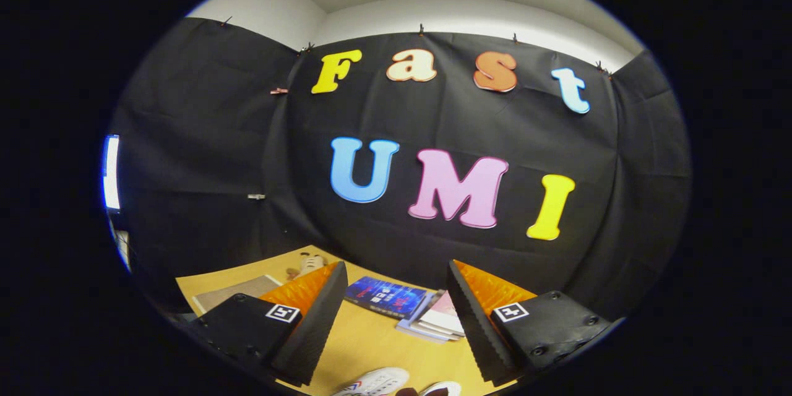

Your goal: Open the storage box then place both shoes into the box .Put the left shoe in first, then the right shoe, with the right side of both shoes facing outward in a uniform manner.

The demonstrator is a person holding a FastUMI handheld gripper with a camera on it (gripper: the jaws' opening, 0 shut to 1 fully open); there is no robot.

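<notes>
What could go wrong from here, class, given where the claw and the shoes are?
1. The open claw points at the booth wall, with the white shoes low between its fingers, so a reach could miss them.
2. A stack of books lies just beyond the shoes; a forward sweep might knock it.

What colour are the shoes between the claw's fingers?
White shoes, with small red-blue accents, in the gripper view; claw open.

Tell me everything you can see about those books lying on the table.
The stack of books lies flat on the wooden table, beyond the open gripper, seen through the gap between its jaws. A dark blue glossy cover sits at one end; paler books with white and pinkish covers overlap beside it, partly hidden by one black finger. Nothing grips them. The white shoes lie nearer, apart from them.
</notes>
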